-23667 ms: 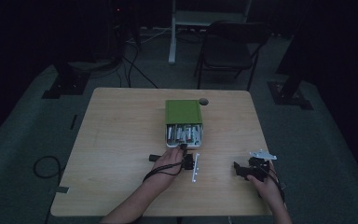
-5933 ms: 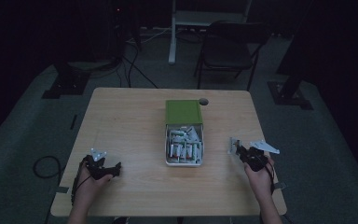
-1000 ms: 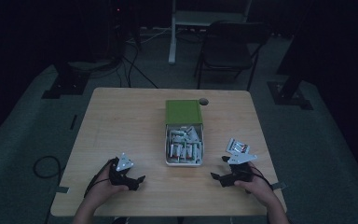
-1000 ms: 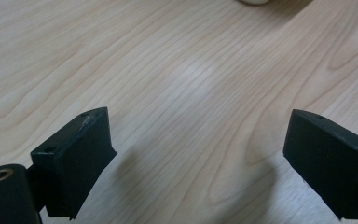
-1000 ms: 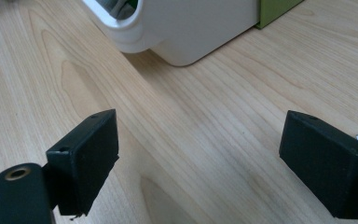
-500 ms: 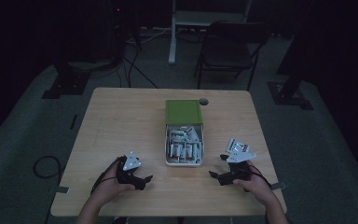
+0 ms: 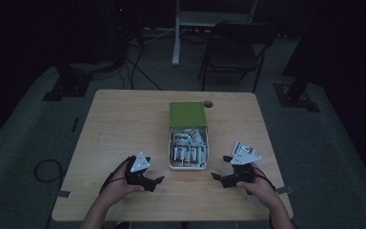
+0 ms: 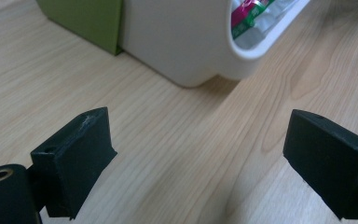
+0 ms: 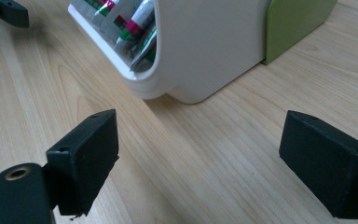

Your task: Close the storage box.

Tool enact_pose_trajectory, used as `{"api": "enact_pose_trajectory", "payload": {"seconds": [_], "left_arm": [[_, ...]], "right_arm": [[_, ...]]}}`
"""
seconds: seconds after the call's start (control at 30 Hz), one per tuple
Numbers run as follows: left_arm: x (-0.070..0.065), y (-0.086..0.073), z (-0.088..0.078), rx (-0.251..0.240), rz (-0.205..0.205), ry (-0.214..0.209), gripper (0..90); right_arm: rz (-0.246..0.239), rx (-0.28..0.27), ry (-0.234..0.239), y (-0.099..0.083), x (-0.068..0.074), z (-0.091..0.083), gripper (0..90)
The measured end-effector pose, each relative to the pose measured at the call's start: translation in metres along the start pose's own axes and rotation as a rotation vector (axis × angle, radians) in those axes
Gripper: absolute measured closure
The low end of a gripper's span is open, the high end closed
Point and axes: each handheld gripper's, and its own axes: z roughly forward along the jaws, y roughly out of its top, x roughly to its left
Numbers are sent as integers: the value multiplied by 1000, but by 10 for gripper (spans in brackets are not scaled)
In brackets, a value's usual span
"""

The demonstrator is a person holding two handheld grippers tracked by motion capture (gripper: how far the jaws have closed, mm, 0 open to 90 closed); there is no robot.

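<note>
The white plastic bin (image 7: pixel 188 164) with a green lid, holding what look like small tubes, sits mid-table (image 7: pixel 124 124). The left gripper (image 7: pixel 153 183) and right gripper (image 7: pixel 218 176) flank its near corners, jaws spread wide and empty, bare wood between them.

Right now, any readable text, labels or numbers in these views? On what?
No text can be read.
Tubes in the white tray: pink, green and white label bands, print too blurred to read.
Same tubes in the left gripper view: colour bands, no legible letters.
Green lid: plain, no marking visible.
Table: no signs or numbers.
</note>
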Motion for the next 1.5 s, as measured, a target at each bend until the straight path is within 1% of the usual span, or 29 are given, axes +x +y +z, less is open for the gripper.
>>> {"api": "enact_pose_trajectory", "payload": {"seconds": [0.07,0.17,0.23,0.27,0.4,0.43,0.6,0.67,0.73,0.77,0.87,0.93,0.97,1.1,1.17,1.23,1.3,1.33,1.43,1.5], "left_arm": [[-1,2,2,-8,10,6,83],[-1,4,5,-30,2,4,83],[-1,4,7,-32,0,5,83],[0,5,8,-30,5,10,83],[1,8,10,-69,-9,2,83],[2,9,11,-79,-11,7,83],[2,13,13,-105,-18,12,83],[2,14,14,-109,-16,9,83],[2,15,14,-111,-9,14,83],[2,16,15,-116,-15,12,83],[3,18,15,-126,-16,17,83],[4,20,16,-148,-27,13,83],[4,21,16,-153,-30,15,83],[6,24,16,-176,-33,28,83],[7,24,17,-178,-30,31,83],[7,25,17,-184,-39,26,83],[8,27,18,-186,-35,31,83],[9,27,18,-186,-36,29,83],[11,29,19,-196,-40,37,83],[12,29,20,-189,-39,45,83]], "right_arm": [[5,-6,-2,2,0,0,115],[9,-19,3,6,0,1,115],[10,-23,4,7,1,1,115],[8,-27,3,8,1,1,115],[30,-65,-1,15,-1,3,115],[32,-76,-2,16,-1,4,115],[46,-95,5,20,-1,9,115],[49,-98,10,21,-1,11,115],[53,-97,10,22,-2,14,115],[54,-99,9,22,-2,14,115],[60,-105,11,22,-3,16,115],[67,-110,8,22,-4,17,115],[79,-115,7,22,-5,17,115],[100,-123,-9,22,-9,17,115],[103,-124,-12,23,-10,17,116],[103,-122,-17,23,-11,17,116],[108,-124,-22,24,-13,17,116],[111,-124,-18,24,-14,17,115],[109,-126,-18,24,-13,18,116],[111,-127,-16,24,-14,19,116]]}}
